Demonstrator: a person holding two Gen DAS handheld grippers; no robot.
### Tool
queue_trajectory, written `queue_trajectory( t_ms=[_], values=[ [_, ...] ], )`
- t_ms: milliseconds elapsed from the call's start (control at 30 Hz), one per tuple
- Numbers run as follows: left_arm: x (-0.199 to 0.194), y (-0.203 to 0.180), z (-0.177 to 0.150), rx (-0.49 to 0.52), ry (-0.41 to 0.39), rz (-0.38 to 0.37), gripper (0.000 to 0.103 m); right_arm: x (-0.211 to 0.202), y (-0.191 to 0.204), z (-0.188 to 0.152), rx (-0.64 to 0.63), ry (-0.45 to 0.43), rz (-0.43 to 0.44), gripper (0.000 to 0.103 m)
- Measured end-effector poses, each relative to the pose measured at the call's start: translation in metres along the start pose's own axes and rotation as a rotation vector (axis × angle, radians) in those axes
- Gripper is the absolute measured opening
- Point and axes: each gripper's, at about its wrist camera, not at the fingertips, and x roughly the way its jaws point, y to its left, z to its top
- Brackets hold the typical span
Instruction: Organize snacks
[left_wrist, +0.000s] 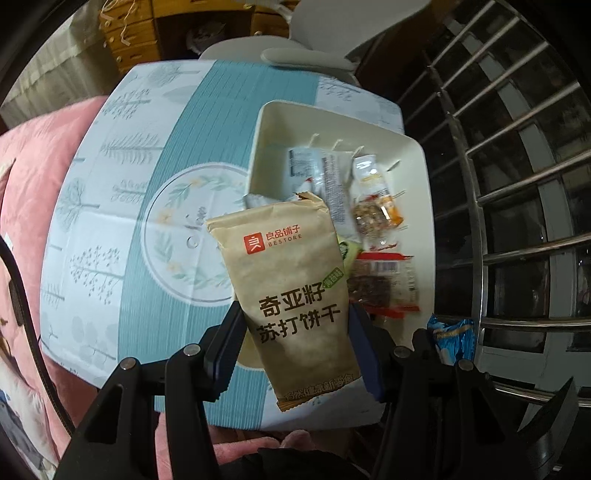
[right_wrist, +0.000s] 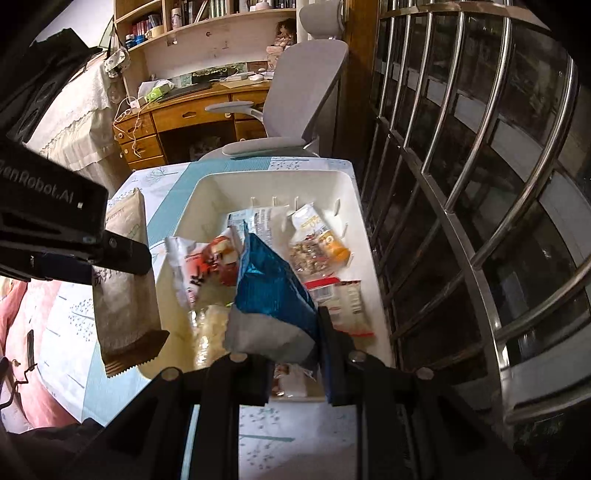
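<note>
My left gripper (left_wrist: 295, 343) is shut on a tan cracker pack (left_wrist: 291, 291), held above the table at the left edge of the white bin (left_wrist: 421, 229). The same cracker pack (right_wrist: 125, 291) hangs from the left gripper (right_wrist: 110, 254) in the right wrist view. My right gripper (right_wrist: 295, 354) is shut on a blue and silver snack bag (right_wrist: 271, 295), held over the white bin (right_wrist: 365, 236). That blue snack bag (left_wrist: 452, 338) shows at the lower right in the left wrist view. Several snack packets (right_wrist: 317, 247) lie inside the bin.
The bin stands on a small table with a blue and white patterned cloth (left_wrist: 122, 206). A metal window grille (right_wrist: 480, 184) runs close along the right. A grey office chair (right_wrist: 295, 107) and wooden desk (right_wrist: 184, 114) stand behind the table. Pink bedding (left_wrist: 33, 177) lies left.
</note>
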Motion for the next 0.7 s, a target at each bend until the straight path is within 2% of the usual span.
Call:
queue_trajectory(
  t_ms=[67, 133, 167, 200, 233, 267, 367, 500, 633, 700],
  values=[
    [0.000, -0.009, 0.001, 0.018, -0.018, 0.013, 0.055, 0.002, -0.008, 0.003, -0.001, -0.003, 0.015, 0.020],
    [0.000, -0.017, 0.002, 0.042, -0.028, 0.025, 0.055, 0.008, -0.019, 0.007, 0.010, 0.009, 0.040, 0.024],
    [0.001, -0.021, 0.002, 0.061, -0.029, 0.041, 0.058, 0.010, -0.021, 0.008, 0.016, 0.019, 0.049, 0.037],
    [0.001, -0.024, 0.002, 0.081, -0.033, 0.061, 0.067, 0.015, -0.026, 0.009, 0.033, 0.034, 0.067, 0.052],
    [0.002, -0.025, 0.003, 0.096, -0.038, 0.080, 0.072, 0.017, -0.031, 0.009, 0.054, 0.039, 0.082, 0.057],
    [0.001, -0.027, 0.003, 0.111, -0.046, 0.099, 0.078, 0.020, -0.036, 0.009, 0.080, 0.044, 0.099, 0.058],
    [0.000, -0.032, 0.002, 0.142, -0.071, 0.126, 0.078, 0.027, -0.042, 0.010, 0.104, 0.062, 0.121, 0.058],
    [-0.004, -0.034, 0.001, 0.168, -0.097, 0.148, 0.078, 0.032, -0.046, 0.010, 0.128, 0.079, 0.152, 0.066],
    [-0.012, -0.026, -0.006, 0.185, -0.142, 0.134, 0.078, 0.032, -0.042, 0.007, 0.137, 0.099, 0.158, 0.073],
    [-0.017, -0.017, -0.011, 0.181, -0.167, 0.114, 0.081, 0.029, -0.037, 0.006, 0.133, 0.103, 0.162, 0.076]
  ],
)
